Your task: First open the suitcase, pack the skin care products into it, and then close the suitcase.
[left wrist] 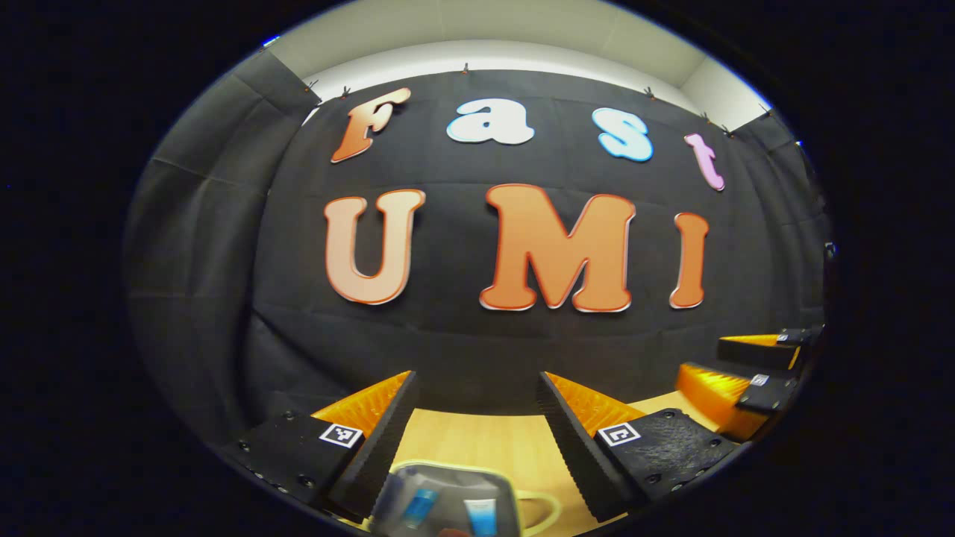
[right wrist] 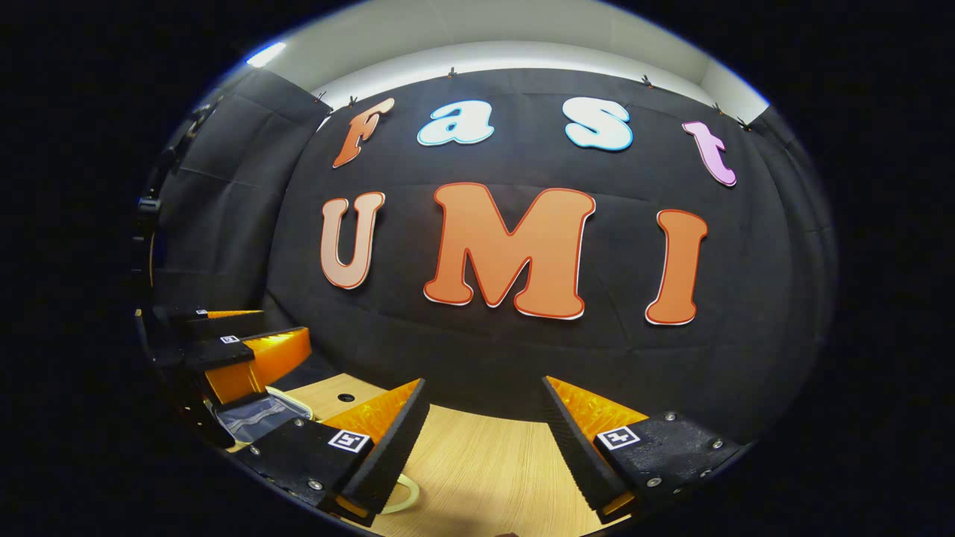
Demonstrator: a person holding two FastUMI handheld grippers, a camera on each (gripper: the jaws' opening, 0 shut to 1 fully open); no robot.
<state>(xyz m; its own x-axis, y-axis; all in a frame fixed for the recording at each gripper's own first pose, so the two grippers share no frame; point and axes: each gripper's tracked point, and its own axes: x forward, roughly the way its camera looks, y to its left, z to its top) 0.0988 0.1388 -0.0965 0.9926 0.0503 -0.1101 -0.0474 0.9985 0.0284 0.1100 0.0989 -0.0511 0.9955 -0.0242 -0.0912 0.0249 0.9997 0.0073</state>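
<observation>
Clear zip pouch [left wrist: 445,503] sits right under the left gripper [left wrist: 477,418], at the bottom edge of the left gripper view — a see-through case with a pale rim, holding what look like 2 small blue skin care tubes [left wrist: 421,507]. It lies below and slightly left of the midline between the fingers, not between them; the fingers stand wide apart and hold nothing. A pale loop handle [left wrist: 541,507] pokes out on the pouch's right side. Long axis hard to judge, since the pouch is cut off by the view's edge.

Right gripper [right wrist: 485,425] hovers over bare wooden table [right wrist: 485,462], fingers also spread wide, empty. In the right gripper view the left gripper [right wrist: 246,350] shows off to the left, with the pouch [right wrist: 257,414] below it. In the left gripper view the right gripper [left wrist: 735,380] shows at the far right.

Judgement: left gripper is clearly the nearer one to the pouch — it needs to tip down and back a touch to bring the pouch between its fingers. Right gripper is well apart from it.

Room: open table ahead of both grippers up to the black cloth wall [right wrist: 522,350]; a small dark hole [right wrist: 345,397] in the tabletop near the wall. Suitcase — cannot tell where it lies or whether it is open.
</observation>
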